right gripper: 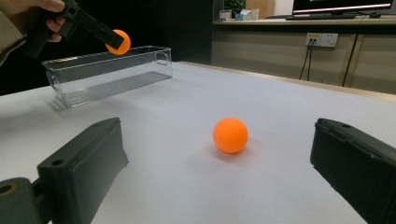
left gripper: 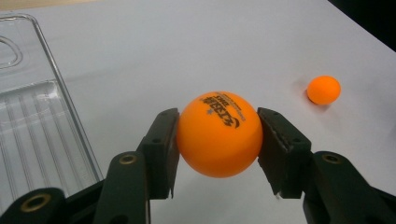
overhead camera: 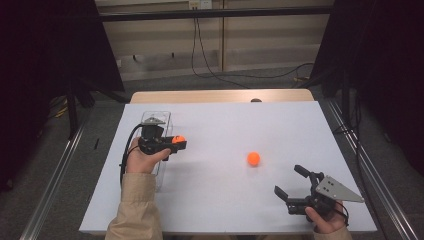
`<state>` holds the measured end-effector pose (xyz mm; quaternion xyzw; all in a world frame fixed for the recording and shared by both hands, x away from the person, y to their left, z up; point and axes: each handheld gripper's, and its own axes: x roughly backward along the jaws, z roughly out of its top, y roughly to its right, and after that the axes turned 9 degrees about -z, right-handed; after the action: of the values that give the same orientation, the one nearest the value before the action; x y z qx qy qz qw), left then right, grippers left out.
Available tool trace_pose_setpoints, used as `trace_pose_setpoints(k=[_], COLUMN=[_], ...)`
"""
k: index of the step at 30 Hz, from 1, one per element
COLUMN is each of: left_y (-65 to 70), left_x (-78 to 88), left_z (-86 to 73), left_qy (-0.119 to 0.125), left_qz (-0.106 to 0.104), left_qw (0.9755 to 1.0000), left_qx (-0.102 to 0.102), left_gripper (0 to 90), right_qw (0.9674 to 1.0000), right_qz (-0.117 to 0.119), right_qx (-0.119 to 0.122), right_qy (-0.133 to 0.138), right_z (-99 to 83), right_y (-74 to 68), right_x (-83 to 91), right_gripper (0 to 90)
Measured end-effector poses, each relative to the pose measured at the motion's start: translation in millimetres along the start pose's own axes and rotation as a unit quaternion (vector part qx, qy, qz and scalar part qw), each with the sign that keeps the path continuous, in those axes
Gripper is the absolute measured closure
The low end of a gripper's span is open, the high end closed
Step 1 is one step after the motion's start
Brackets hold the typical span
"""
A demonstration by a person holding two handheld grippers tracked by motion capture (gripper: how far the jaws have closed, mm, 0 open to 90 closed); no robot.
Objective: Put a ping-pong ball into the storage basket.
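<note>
On the left side of the white table [overhead camera: 225, 200], the left gripper [overhead camera: 176, 142] is clenched on an orange ball [overhead camera: 178, 139], the printed ball [left gripper: 219, 134] pinched squarely between its two black pads [left gripper: 163, 149] and lifted clear of the surface; it hangs just beside the long clear plastic tray [overhead camera: 162, 175], and from the right gripper view [right gripper: 116, 42] it appears to sit above the tray's [right gripper: 107, 74] near rim, though whether it is over the inside cannot be told from that angle. A second orange ball [overhead camera: 253, 159] rests on the table right of centre, well apart from the held one; it lies free, touching nothing but the surface. Near the front right corner, the right gripper [overhead camera: 290, 182] is released, its jaws spread wide and pointing toward that loose ball [right gripper: 230, 135]; the ball sits ahead of them, between their lines yet apart from both. A person's sleeve [overhead camera: 135, 210] in beige covers the left forearm.
</note>
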<state>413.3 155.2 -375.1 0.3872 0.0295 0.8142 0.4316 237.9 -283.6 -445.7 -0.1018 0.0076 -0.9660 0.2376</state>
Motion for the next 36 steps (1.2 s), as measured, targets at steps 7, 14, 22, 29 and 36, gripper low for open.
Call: trace_pose_setpoints(k=[7, 14, 22, 29, 36], left_y=[-4.2, -5.2, -6.5, -8.3, -10.5], left_x=[3.3, 6.1, 8.4, 11.0, 12.4], left_z=[-1.4, -1.6, -1.8, -2.4, -3.0], left_qy=[0.001, 0.002, 0.004, 0.008, 0.008], left_qz=[0.013, 0.019, 0.021, 0.025, 0.027], left_qw=[0.9999, 0.9998, 0.9998, 0.9996, 0.9996], left_qx=[0.003, 0.004, 0.005, 0.008, 0.005], left_gripper=[50.9, 50.9, 50.9, 50.9, 50.9], right_qw=[1.0, 1.0, 1.0, 1.0, 1.0], right_qz=[0.0, 0.0, 0.001, 0.001, 0.001], right_qx=[0.0, 0.0, 0.001, 0.001, -0.001], right_qy=[0.0, 0.001, 0.001, 0.001, 0.002], right_z=[0.0, 0.1, 0.2, 0.3, 0.4], right_y=[0.0, 0.1, 0.1, -0.1, -0.1], right_x=[0.0, 0.2, 0.2, 0.4, 0.5], right_gripper=[2.2, 2.2, 2.2, 2.2, 2.2])
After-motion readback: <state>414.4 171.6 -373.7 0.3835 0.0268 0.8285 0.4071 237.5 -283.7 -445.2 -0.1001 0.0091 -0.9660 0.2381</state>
